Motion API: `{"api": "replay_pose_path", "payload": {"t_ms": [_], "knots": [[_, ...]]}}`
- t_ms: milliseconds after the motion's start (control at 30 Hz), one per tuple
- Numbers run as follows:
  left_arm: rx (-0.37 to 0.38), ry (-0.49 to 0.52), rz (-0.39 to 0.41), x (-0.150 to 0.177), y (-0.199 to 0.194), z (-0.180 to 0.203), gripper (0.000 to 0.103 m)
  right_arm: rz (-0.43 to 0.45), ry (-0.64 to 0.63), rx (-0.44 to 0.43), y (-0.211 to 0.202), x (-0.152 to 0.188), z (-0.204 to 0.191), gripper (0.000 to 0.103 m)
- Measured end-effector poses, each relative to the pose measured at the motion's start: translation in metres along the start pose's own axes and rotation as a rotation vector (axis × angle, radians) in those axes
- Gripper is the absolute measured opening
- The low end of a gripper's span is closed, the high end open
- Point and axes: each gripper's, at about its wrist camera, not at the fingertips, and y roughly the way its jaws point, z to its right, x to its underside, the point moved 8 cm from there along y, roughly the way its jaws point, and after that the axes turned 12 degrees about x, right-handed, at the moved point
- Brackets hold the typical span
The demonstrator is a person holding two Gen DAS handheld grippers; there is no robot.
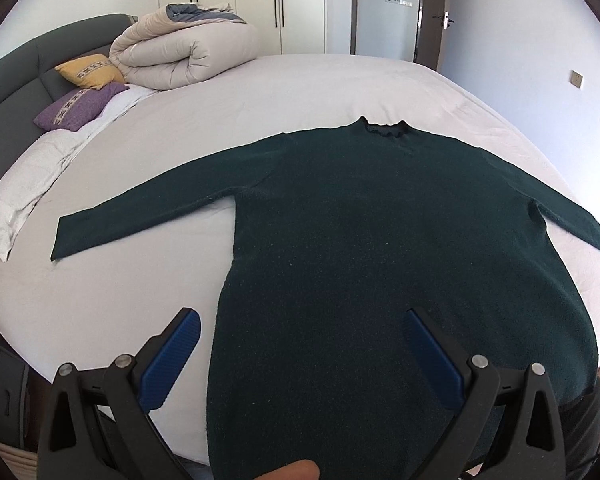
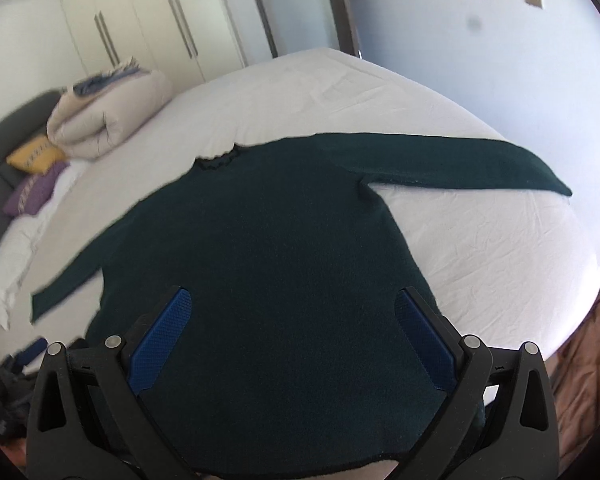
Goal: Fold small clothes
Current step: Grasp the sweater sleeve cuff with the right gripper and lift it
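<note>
Both grippers, left (image 1: 300,328) and right (image 2: 292,308), gape above flat sweater (image 1: 360,220).

Sweater (image 1: 380,220): flat on the bed (image 1: 280,92), sleeves out to both sides, collar toward the far edge.
Rolled duvet (image 1: 180,52): far left on the bed, by the headboard (image 1: 16,76).
Cushions (image 1: 88,84): two, just before the duvet, against the headboard.
Pillow (image 1: 24,184): left edge, nearer than the cushions.
Wardrobe (image 1: 236,0): behind the bed.
Door (image 1: 432,12): right of the wardrobe.
</note>
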Motion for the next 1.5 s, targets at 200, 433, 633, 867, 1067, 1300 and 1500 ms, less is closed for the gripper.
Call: {"api": "replay_pose_path", "payload": {"t_ms": [200, 433, 633, 867, 1067, 1300, 1500], "knots": [[0.068, -0.044, -0.033, -0.009, 0.016, 0.007, 0.103, 0.038, 0.500, -0.060, 0.035, -0.052, 0.162, 0.103], [0.270, -0.099, -0.017, -0.023, 0.039, 0.034, 0.103, 0.044, 0.933, -0.150, 0.092, -0.075, 0.311, 0.103], [0.268, -0.087, -0.139, -0.018, 0.066, 0.046, 0.103, -0.030, 1.137, -0.205, 0.148, -0.071, 0.360, 0.103], [0.284, -0.114, -0.176, -0.023, 0.087, 0.042, 0.103, 0.022, 1.103, -0.175, 0.175, -0.099, 0.376, 0.103], [0.354, -0.128, -0.165, -0.025, 0.090, 0.047, 0.103, 0.026, 1.149, -0.179, 0.192, -0.119, 0.399, 0.102], [0.392, -0.140, -0.156, -0.027, 0.093, 0.052, 0.098, 0.032, 1.183, -0.144, 0.209, -0.112, 0.422, 0.066], [0.403, -0.143, -0.144, -0.034, 0.095, 0.051, 0.096, 0.008, 1.153, -0.130, 0.221, -0.101, 0.429, 0.019]]}}
